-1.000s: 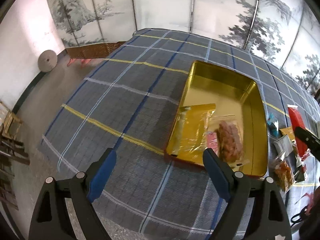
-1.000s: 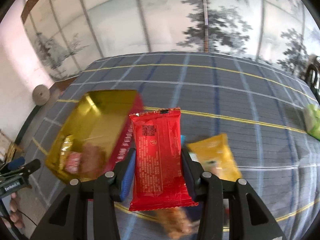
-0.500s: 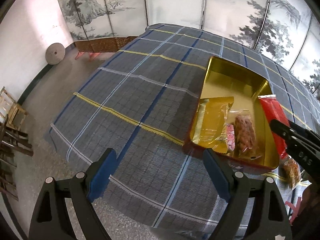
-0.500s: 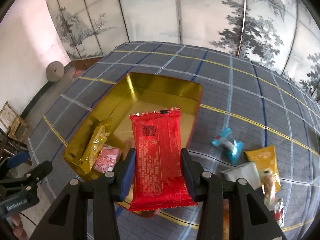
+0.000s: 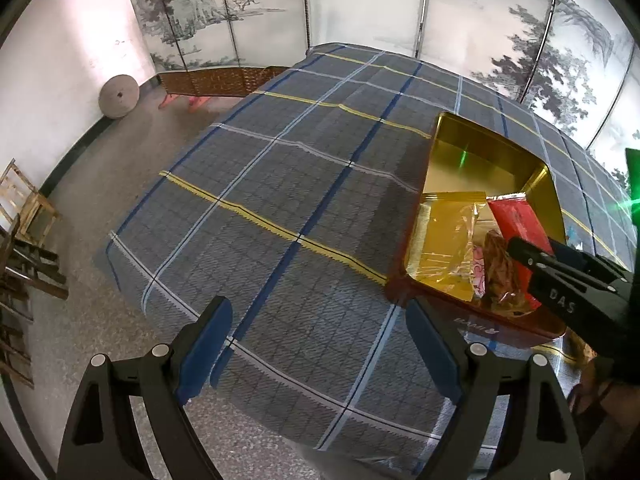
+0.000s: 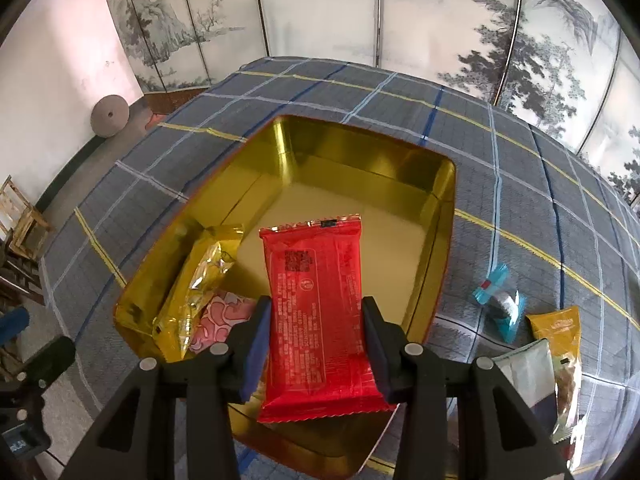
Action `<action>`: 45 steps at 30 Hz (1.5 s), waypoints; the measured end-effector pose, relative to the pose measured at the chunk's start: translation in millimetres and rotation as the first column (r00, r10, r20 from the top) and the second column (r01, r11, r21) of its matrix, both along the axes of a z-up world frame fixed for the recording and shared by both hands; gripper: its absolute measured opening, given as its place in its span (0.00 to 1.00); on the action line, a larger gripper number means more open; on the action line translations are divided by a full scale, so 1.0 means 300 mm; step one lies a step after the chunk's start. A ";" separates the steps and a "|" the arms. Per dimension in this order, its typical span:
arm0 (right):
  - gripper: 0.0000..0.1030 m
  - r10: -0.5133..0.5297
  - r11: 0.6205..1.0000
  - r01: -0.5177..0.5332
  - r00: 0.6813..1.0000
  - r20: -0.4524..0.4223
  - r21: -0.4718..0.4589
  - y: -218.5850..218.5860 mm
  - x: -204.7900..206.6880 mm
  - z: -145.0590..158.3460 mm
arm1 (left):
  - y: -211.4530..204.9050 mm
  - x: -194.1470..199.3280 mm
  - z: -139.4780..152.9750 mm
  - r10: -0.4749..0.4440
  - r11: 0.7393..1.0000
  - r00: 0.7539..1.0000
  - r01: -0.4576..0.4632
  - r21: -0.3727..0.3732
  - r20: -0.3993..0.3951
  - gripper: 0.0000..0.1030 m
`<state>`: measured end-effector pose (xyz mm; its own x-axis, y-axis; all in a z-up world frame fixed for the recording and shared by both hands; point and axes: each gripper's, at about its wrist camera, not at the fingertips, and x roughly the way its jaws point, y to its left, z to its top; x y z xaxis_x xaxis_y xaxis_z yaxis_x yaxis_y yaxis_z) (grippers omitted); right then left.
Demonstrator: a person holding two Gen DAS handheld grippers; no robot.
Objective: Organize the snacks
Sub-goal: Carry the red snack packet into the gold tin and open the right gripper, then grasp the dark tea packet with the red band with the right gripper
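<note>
My right gripper [image 6: 316, 340] is shut on a red snack packet [image 6: 316, 304], held flat above the near half of the gold tin [image 6: 360, 156]. In the tin lie a gold foil packet [image 6: 196, 280] and a pink patterned packet [image 6: 216, 320] at its near left. In the left wrist view the gold tin [image 5: 480, 140] sits at the right, with the red snack packet [image 5: 516, 220] over it and a brown snack bag [image 5: 500, 268] inside. My left gripper [image 5: 320, 340] is open over bare cloth left of the tin, holding nothing.
The plaid tablecloth [image 6: 500, 152] covers the table. Right of the tin lie a blue wrapped candy [image 6: 496, 300], an orange packet [image 6: 560, 328] and a silver packet [image 6: 528, 372]. Painted folding screens [image 6: 360, 20] stand behind. The table edge [image 5: 120, 256] drops to the floor at the left.
My right gripper has carried the red packet leftward from the loose snacks to above the tin. The left gripper has drifted slightly left, so the tin sits further right in its view.
</note>
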<state>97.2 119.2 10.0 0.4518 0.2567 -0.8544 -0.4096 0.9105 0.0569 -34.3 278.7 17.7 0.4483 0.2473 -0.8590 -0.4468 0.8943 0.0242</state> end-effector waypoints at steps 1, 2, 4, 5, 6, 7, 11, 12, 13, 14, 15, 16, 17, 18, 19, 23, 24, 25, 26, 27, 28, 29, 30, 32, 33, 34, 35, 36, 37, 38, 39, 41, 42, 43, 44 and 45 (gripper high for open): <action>0.43 0.000 1.000 0.000 1.000 -0.003 0.001 0.001 0.002 -0.006 | 0.000 -0.001 0.000 0.000 1.000 1.000 0.000 -0.001 0.000 0.84; 0.43 -0.001 1.000 0.001 1.000 -0.011 0.001 0.002 0.003 -0.013 | 0.000 -0.001 0.000 -0.001 1.000 1.000 0.001 0.000 -0.002 0.84; 0.43 -0.002 1.000 0.003 1.000 -0.020 0.003 0.003 0.002 -0.024 | 0.000 -0.002 0.000 -0.001 1.000 1.000 0.001 0.000 0.000 0.84; 0.43 0.001 1.000 -0.001 1.000 -0.027 0.008 0.003 0.002 -0.029 | 0.000 -0.002 0.001 -0.002 1.000 1.000 0.002 0.002 -0.001 0.84; 0.43 0.004 1.000 -0.004 1.000 -0.028 0.013 0.004 0.002 -0.030 | 0.001 -0.002 0.000 0.001 1.000 1.000 -0.001 0.002 -0.001 0.84; 0.43 0.005 1.000 -0.004 1.000 -0.027 0.017 0.004 0.002 -0.032 | 0.001 -0.004 0.001 0.003 1.000 1.000 -0.003 0.001 -0.001 0.84; 0.44 0.019 0.999 -0.018 0.999 -0.039 0.027 0.007 0.007 -0.038 | 0.001 -0.003 0.000 0.000 1.000 1.000 0.000 0.003 -0.003 0.84; 0.45 0.019 0.999 -0.018 0.999 -0.037 0.028 0.006 0.006 -0.037 | 0.000 -0.004 0.001 -0.002 1.000 1.000 0.002 0.004 -0.003 0.84; 0.46 0.023 0.999 -0.022 0.999 -0.037 0.028 0.007 0.004 -0.038 | -0.003 -0.004 0.001 -0.002 1.000 1.000 0.002 0.004 -0.003 0.84; 0.46 0.026 0.999 -0.025 0.999 -0.038 0.029 0.006 0.003 -0.038 | -0.005 -0.003 0.000 -0.002 1.000 1.000 0.002 0.004 -0.005 0.84; 0.46 0.028 0.999 -0.027 0.999 -0.039 0.029 0.005 0.000 -0.039 | -0.006 -0.003 0.000 -0.003 1.000 1.000 0.003 0.003 -0.006 0.84; 0.46 0.032 0.999 -0.031 0.999 -0.042 0.030 0.004 -0.003 -0.039 | -0.009 -0.002 0.000 -0.006 1.000 1.000 0.006 0.002 -0.007 0.84; 0.47 0.036 0.999 -0.035 0.999 -0.039 0.032 0.003 -0.008 -0.036 | -0.012 -0.004 0.001 -0.007 1.000 1.000 0.007 0.003 -0.007 0.84; 0.49 0.038 0.999 -0.037 0.999 -0.033 0.034 0.001 -0.012 -0.031 | -0.018 -0.002 0.002 -0.008 1.000 1.000 0.008 0.005 -0.009 0.84; 0.50 0.041 0.999 -0.041 0.999 -0.021 0.036 0.000 -0.017 -0.023 | -0.025 -0.001 0.003 -0.010 1.000 1.000 0.010 0.006 -0.009 0.84; 0.54 0.061 0.997 -0.061 0.998 0.000 0.050 -0.010 -0.031 0.012 | -0.046 0.001 0.013 -0.015 1.000 1.000 0.015 0.007 -0.005 0.84; 0.54 0.065 0.996 -0.066 0.998 0.005 0.057 -0.015 -0.036 0.023 | -0.052 0.001 0.017 -0.017 1.000 1.000 0.017 0.008 -0.002 0.84; 0.54 0.072 0.995 -0.073 0.997 0.012 0.069 -0.023 -0.044 0.038 | -0.061 0.001 0.021 -0.020 1.000 1.000 0.020 0.008 -0.001 0.84; 0.54 0.078 0.994 -0.079 0.997 0.018 0.079 -0.032 -0.052 0.051 | -0.070 0.002 0.026 -0.025 1.000 1.000 0.025 0.008 0.001 0.84; 0.54 0.084 0.992 -0.086 0.996 0.021 0.090 -0.045 -0.057 0.064 | -0.078 0.007 0.030 -0.031 0.999 1.000 0.031 0.009 0.003 0.84; 0.54 0.091 0.990 -0.093 0.996 0.024 0.102 -0.059 -0.064 0.076 | -0.089 0.009 0.034 -0.037 0.999 0.999 0.037 0.012 0.005 0.84; 0.54 0.095 0.989 -0.097 0.995 0.030 0.111 -0.079 -0.071 0.089 | -0.099 0.011 0.038 -0.043 0.999 0.999 0.043 0.014 0.006 0.84; 0.54 0.097 0.988 -0.101 0.995 0.038 0.116 -0.104 -0.078 0.101 | -0.113 0.014 0.043 -0.053 0.998 0.999 0.053 0.014 0.008 0.84; 0.54 0.092 0.988 -0.098 0.994 0.054 0.119 -0.161 -0.089 0.120 | -0.145 0.021 0.053 -0.072 0.997 0.997 0.072 0.016 0.013 0.84; 0.54 0.087 0.989 -0.094 0.994 0.064 0.116 -0.196 -0.094 0.128 | -0.157 0.025 0.055 -0.080 0.997 0.997 0.080 0.016 0.014 0.84; 0.54 0.081 0.990 -0.089 0.994 0.074 0.108 -0.229 -0.100 0.134 | -0.177 0.029 0.058 -0.095 0.995 0.995 0.095 0.014 0.015 0.84; 0.54 0.072 0.992 -0.080 0.994 0.085 0.098 -0.271 -0.107 0.138 | -0.200 0.034 0.060 -0.109 0.994 0.994 0.109 0.013 0.014 0.84; 0.54 0.063 0.994 -0.071 0.993 0.099 0.083 -0.323 -0.116 0.142 | -0.211 0.038 0.060 -0.116 0.993 0.993 0.116 0.012 0.013 0.84; 0.54 0.056 0.996 -0.064 0.993 0.108 0.069 -0.353 -0.120 0.143 | -0.232 0.043 0.060 -0.131 0.991 0.991 0.131 0.008 0.013 0.84; 0.54 0.046 0.997 -0.052 0.992 0.117 0.050 -0.401 -0.126 0.143 | -0.259 0.050 0.059 -0.149 0.989 0.989 0.148 0.003 0.011 0.84; 0.54 0.038 0.998 -0.043 0.992 0.120 0.035 -0.447 -0.128 0.140 | -0.275 0.054 0.058 -0.157 0.988 0.987 0.157 0.000 0.010 0.84; 0.54 0.018 1.000 -0.019 0.993 0.118 0.008 -0.537 -0.139 0.131 | -0.329 0.067 0.054 -0.193 0.981 0.981 0.193 -0.006 0.007 0.84; 0.54 0.009 1.000 -0.008 0.994 0.113 -0.005 -0.586 -0.144 0.124 | -0.350 0.070 0.054 -0.205 0.979 0.979 0.205 -0.006 0.005 0.85; 0.54 -0.005 1.000 0.007 0.994 0.107 -0.016 -0.632 -0.149 0.116 | -0.374 0.075 0.054 -0.218 0.976 0.976 0.218 -0.006 0.004 0.85; 0.54 -0.014 1.000 0.017 0.995 0.100 -0.024 -0.666 -0.153 0.110 | -0.403 0.081 0.053 -0.237 0.972 0.972 0.237 -0.007 0.002 0.85; 0.54 -0.020 0.999 0.023 0.995 0.093 -0.032 -0.694 -0.159 0.102 | -0.429 0.086 0.051 -0.251 0.968 0.968 0.251 -0.009 -0.002 0.85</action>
<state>49.5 -89.2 40.5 0.5347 0.2183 -0.8164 -0.3924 0.9197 -0.0111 -8.5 150.1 33.1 0.4924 0.1191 -0.8622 -0.2075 0.9781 0.0167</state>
